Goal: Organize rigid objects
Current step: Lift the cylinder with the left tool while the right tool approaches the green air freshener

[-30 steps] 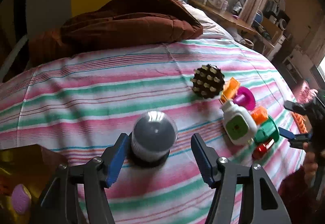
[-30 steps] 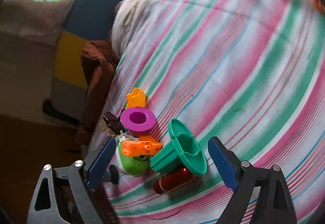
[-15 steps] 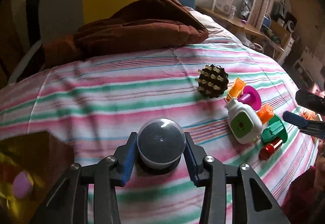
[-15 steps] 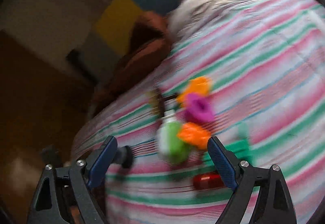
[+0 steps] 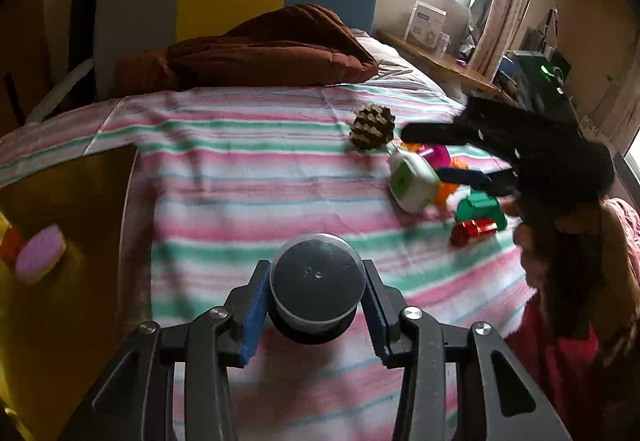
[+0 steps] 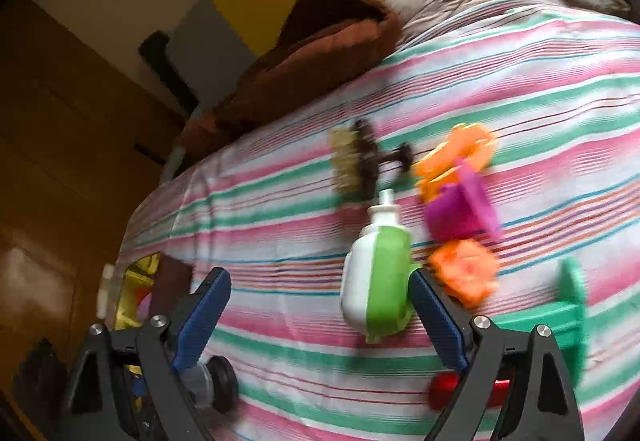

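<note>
My left gripper [image 5: 316,273] is shut on a round grey capsule with a clear lid [image 5: 316,285], held just above the striped bedsheet [image 5: 248,181]. The capsule [image 6: 212,381] also shows low in the right wrist view. To the right lies a cluster of toys: a white-and-green bottle [image 6: 380,273], a bristle brush [image 6: 360,161], a purple cup [image 6: 464,209], orange pieces [image 6: 464,273], a green funnel shape [image 5: 480,209] and a red cylinder [image 5: 474,231]. My right gripper [image 6: 318,281] hangs open over the cluster. The bottle lies just inside its right finger [image 6: 436,317], pads apart from it.
A brown-and-yellow box [image 5: 72,201] at the bed's left edge holds a pink item [image 5: 40,253]. A brown blanket [image 5: 260,53] is heaped at the headboard. A person's hand and red sleeve [image 5: 560,281] are at the right. A desk [image 5: 440,61] stands beyond the bed.
The left jaws closed on the grey capsule, and the left gripper then carried it toward the box. The right gripper rolled and moved in over the bottle and toys.
</note>
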